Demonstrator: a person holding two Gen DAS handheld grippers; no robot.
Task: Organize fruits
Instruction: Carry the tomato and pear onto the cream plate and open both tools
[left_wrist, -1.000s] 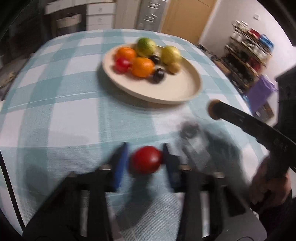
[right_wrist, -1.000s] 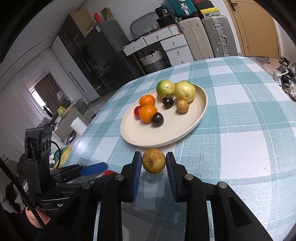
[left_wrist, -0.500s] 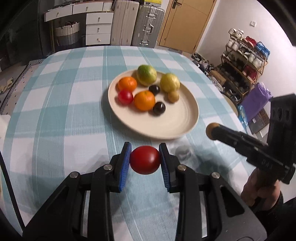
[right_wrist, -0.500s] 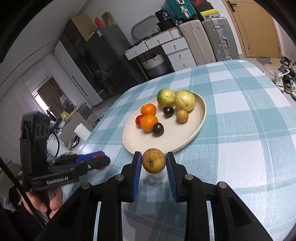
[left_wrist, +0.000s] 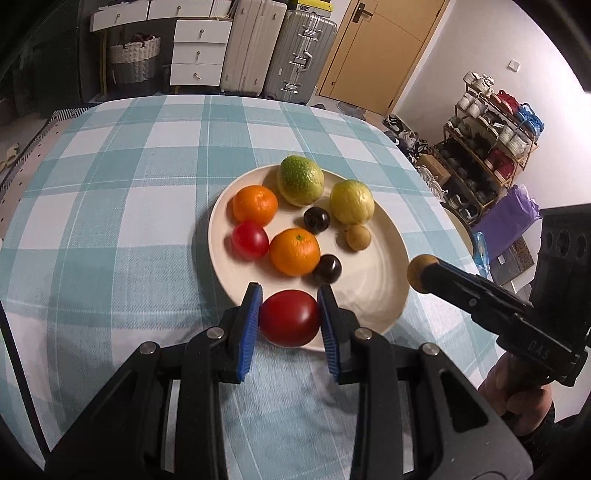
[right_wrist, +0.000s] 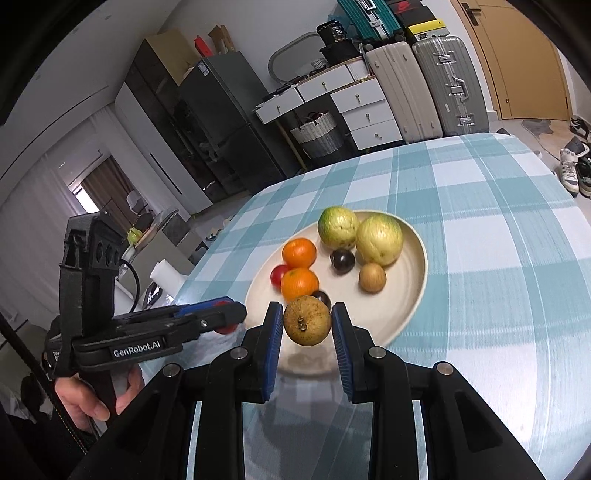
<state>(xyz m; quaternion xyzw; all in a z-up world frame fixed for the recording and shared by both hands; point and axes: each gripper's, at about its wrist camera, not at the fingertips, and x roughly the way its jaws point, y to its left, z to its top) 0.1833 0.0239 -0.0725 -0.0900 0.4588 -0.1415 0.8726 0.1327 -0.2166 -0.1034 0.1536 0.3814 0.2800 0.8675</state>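
Note:
My left gripper (left_wrist: 290, 317) is shut on a red tomato (left_wrist: 289, 317) and holds it over the near rim of the cream plate (left_wrist: 384, 295). My right gripper (right_wrist: 306, 326) is shut on a brown round fruit (right_wrist: 307, 319), held above the plate's near edge (right_wrist: 406, 317). The plate holds two oranges (left_wrist: 294, 252), a small red tomato (left_wrist: 250, 239), two green-yellow guavas (left_wrist: 300, 180), two dark plums (left_wrist: 316, 219) and a small brown fruit (left_wrist: 358, 237). The right gripper with its brown fruit (left_wrist: 421, 272) shows at the right of the left wrist view. The left gripper (right_wrist: 225, 317) shows at the left of the right wrist view.
The table wears a teal and white checked cloth (left_wrist: 122, 192). Suitcases (left_wrist: 280, 51), drawers (left_wrist: 199, 48) and a basket (left_wrist: 135, 61) stand beyond the far edge. A shoe rack (left_wrist: 491, 125) stands off the right side. A fridge (right_wrist: 221, 122) stands at the back.
Both grippers have risen and moved forward toward the plate with their fruit still held. The tomato now hangs over the plate's near rim.

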